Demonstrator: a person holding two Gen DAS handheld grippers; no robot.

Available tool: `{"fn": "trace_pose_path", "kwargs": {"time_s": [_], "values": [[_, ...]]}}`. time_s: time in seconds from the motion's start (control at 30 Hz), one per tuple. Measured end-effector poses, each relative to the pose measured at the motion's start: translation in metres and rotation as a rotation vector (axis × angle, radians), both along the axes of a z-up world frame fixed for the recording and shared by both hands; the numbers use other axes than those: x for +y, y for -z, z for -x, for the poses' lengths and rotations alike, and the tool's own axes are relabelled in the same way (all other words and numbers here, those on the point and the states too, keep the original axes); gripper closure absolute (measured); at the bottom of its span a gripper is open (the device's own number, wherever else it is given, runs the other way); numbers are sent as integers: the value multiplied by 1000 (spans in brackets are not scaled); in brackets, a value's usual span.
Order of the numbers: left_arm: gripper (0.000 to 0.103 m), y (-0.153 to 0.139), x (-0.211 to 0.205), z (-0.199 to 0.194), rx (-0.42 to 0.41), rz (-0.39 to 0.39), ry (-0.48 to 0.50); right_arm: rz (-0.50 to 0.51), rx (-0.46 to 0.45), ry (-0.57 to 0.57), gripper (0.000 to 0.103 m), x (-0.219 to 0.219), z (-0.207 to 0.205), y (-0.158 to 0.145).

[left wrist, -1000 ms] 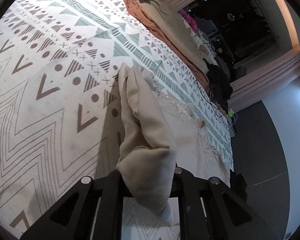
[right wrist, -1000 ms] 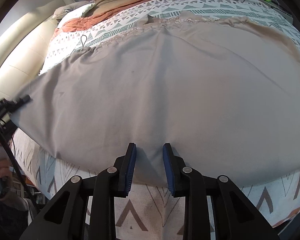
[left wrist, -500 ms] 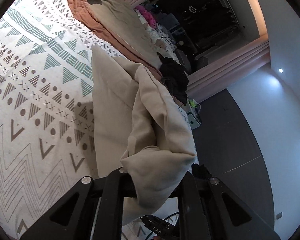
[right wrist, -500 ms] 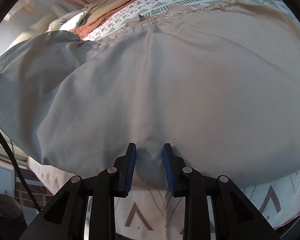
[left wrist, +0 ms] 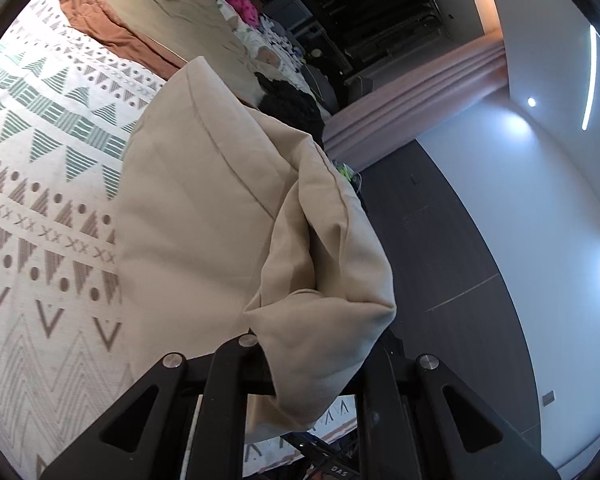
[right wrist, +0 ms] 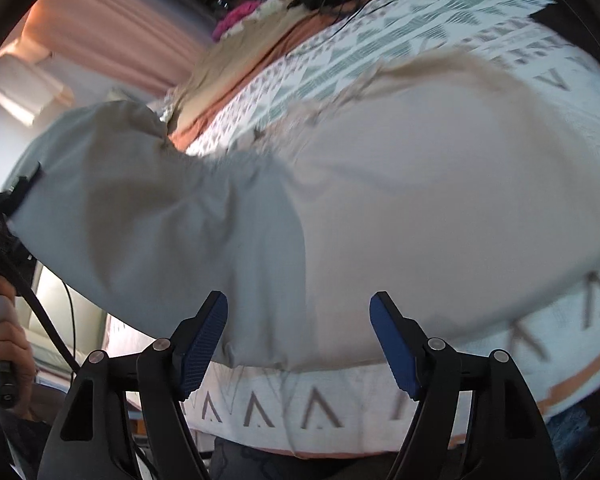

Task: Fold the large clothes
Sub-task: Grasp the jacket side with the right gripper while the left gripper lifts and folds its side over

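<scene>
A large beige garment (left wrist: 204,216) lies on the patterned bed cover (left wrist: 40,208). My left gripper (left wrist: 304,364) is shut on a bunched corner of it and holds that corner lifted above the bed. In the right wrist view the same garment (right wrist: 440,184) spreads over the bed, with its left part (right wrist: 140,220) raised and folded over. My right gripper (right wrist: 300,332) is open with the blue pads (right wrist: 202,336) wide apart at the garment's near edge, holding nothing.
The bed's near edge (right wrist: 320,412) runs just below the right gripper. A rust blanket (left wrist: 100,20) and tan quilt (left wrist: 172,12) lie at the head of the bed. A pile of dark clothes (left wrist: 296,104) sits beyond. A person's hand (right wrist: 0,344) holds the left gripper's handle.
My right gripper opened and let go of the garment's near edge. My left gripper lifted its corner higher and carried it over, folding the left part across.
</scene>
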State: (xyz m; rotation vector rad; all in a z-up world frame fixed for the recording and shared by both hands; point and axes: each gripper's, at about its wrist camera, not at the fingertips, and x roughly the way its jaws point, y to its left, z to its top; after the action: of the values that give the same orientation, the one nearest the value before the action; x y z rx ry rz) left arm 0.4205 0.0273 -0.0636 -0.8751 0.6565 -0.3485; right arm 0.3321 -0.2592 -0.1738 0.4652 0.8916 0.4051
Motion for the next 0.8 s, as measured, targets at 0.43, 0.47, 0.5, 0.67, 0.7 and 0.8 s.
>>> {"fn": "trace_pose_path", "kwargs": {"time_s": [0.43, 0.47, 0.5, 0.67, 0.7, 0.8], "values": [[90, 42, -124, -74, 136, 0, 158, -43, -9, 168, 31, -105, 45, 4], [90, 47, -133, -77, 147, 2, 170, -43, -6, 186, 31, -114, 48, 6], [90, 51, -143, -79, 157, 3, 185, -45, -3, 199, 31, -119, 51, 5], [90, 58, -179, -87, 182, -15, 235, -59, 15, 258, 31, -145, 61, 5], [90, 58, -186, -87, 184, -22, 247, -61, 16, 265, 31, -148, 64, 5], [90, 63, -201, -90, 201, -38, 280, -73, 21, 278, 31, -157, 70, 6]]}}
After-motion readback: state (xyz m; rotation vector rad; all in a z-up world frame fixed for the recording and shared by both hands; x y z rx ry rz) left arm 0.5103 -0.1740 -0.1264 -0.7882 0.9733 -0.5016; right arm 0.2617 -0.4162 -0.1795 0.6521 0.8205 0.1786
